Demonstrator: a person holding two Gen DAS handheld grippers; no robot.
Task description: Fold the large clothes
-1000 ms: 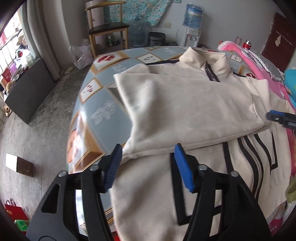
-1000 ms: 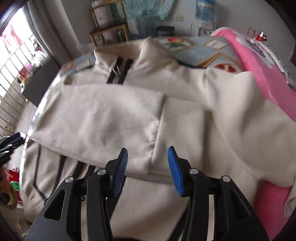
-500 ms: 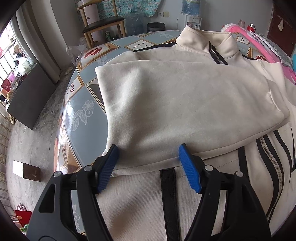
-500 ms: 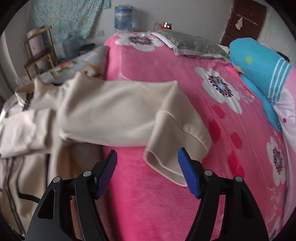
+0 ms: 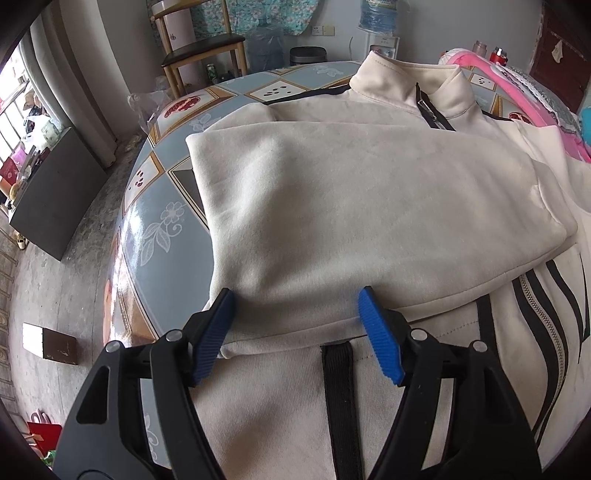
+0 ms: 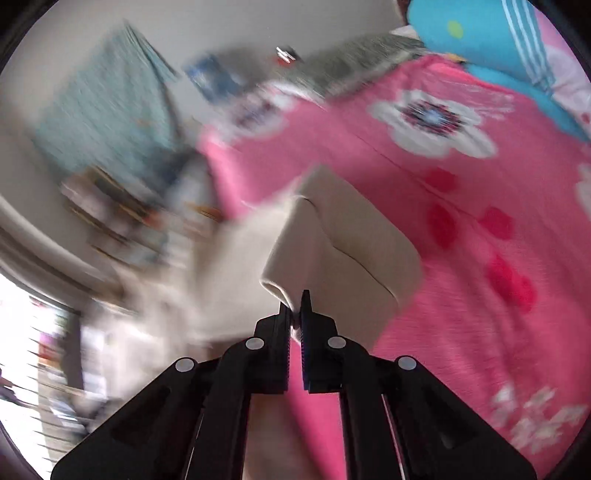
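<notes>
A cream zip jacket (image 5: pixel 351 206) with black stripes lies on the patterned round table (image 5: pixel 162 221), one sleeve folded across its chest. My left gripper (image 5: pixel 295 314) stands open just above the lower edge of that folded sleeve, a blue pad on each side, pressing on nothing. In the blurred right wrist view my right gripper (image 6: pixel 295 306) is shut on the cuff of the other cream sleeve (image 6: pixel 343 251), which it holds lifted above the pink flowered blanket (image 6: pixel 461 206).
A wooden chair (image 5: pixel 203 48) and a water dispenser (image 5: pixel 376 26) stand behind the table. A dark cabinet (image 5: pixel 55 192) is on the floor at left. A blue striped pillow (image 6: pixel 491 40) lies on the bed at the far right.
My right gripper swung from the jacket's body to the sleeve on the pink blanket, shut on its cuff and lifted it. My left gripper dropped a little toward the folded sleeve's edge.
</notes>
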